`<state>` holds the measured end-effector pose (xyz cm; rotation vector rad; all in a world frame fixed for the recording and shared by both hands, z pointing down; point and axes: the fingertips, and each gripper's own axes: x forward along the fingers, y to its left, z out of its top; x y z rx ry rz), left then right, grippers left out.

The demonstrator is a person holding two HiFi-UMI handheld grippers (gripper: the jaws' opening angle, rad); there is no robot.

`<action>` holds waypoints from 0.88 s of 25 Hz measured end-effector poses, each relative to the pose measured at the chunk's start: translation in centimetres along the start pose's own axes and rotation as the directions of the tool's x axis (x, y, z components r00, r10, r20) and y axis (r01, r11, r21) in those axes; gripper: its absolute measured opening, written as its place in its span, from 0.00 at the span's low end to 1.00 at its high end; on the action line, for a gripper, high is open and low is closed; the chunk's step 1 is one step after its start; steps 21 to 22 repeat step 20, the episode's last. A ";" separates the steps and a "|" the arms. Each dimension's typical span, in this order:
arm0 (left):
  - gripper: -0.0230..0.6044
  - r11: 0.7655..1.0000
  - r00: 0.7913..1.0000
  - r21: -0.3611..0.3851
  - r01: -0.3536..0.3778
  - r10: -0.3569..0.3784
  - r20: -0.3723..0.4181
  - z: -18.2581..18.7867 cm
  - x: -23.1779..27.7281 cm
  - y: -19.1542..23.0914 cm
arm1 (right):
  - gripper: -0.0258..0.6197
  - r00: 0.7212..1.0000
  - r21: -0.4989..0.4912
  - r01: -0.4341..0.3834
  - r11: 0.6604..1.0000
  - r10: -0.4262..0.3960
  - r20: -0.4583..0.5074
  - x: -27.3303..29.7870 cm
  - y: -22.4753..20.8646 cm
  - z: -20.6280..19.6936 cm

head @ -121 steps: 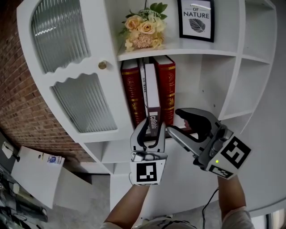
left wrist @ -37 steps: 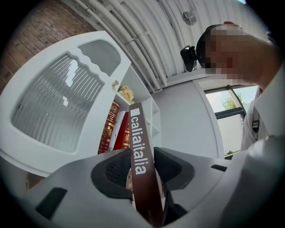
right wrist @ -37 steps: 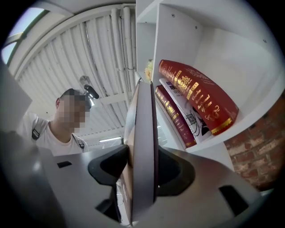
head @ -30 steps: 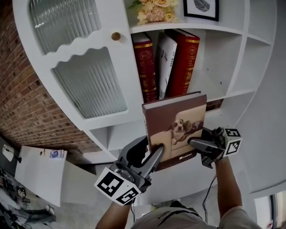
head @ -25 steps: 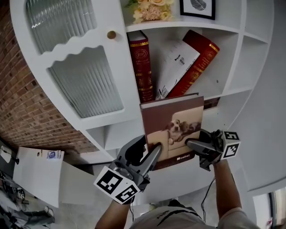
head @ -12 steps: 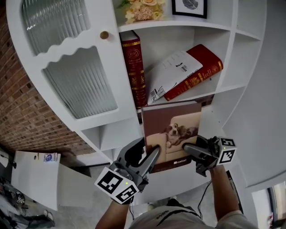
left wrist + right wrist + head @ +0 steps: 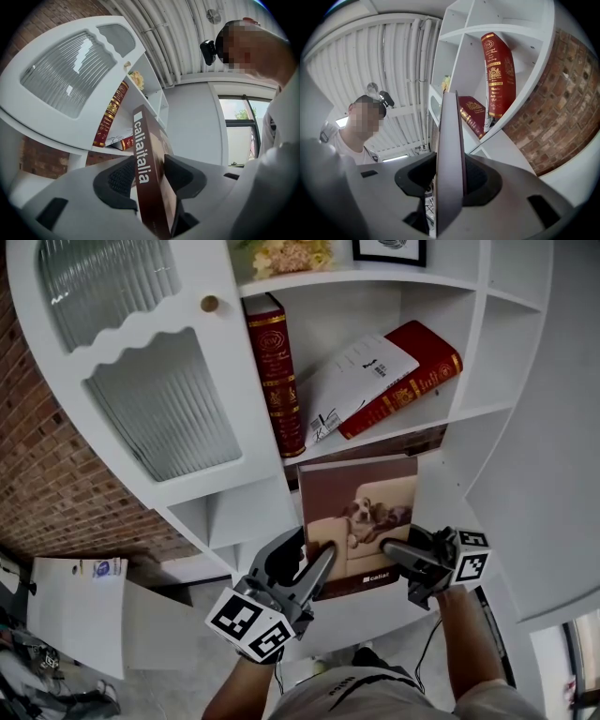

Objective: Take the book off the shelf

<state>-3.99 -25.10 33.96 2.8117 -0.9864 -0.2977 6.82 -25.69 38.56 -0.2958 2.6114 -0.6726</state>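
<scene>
Shelf flowers (only partly in frame)

The left gripper has both pads pressed on the brown book, whose lettered spine faces the camera. Far left, a red book stands on the white shelf, just right of a ribbed-glass door.

Support: white shelf unit, centre and right of the frame.
Top board: flowers and framed picture, both cut off by the upper edge.
Middle compartment, left: red book, upright against the side wall.
Middle compartment, centre: white book, tilted steeply to the right.
Middle compartment, right: second red book, tilted under the white one.
</scene>
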 end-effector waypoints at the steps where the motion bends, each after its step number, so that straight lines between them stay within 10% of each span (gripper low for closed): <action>1: 0.34 1.000 1.000 -0.002 0.000 0.000 -0.002 -0.2 0.0 0.0 | 0.29 1.000 0.003 0.003 1.000 -0.003 0.001 -0.1 0.0 -0.2; 22: 0.34 1.000 1.000 -0.002 0.020 -0.020 -0.002 0.0 -1.0 -0.8 | 0.29 1.000 -0.008 0.026 1.000 -0.026 0.014 -0.2 1.3 -0.8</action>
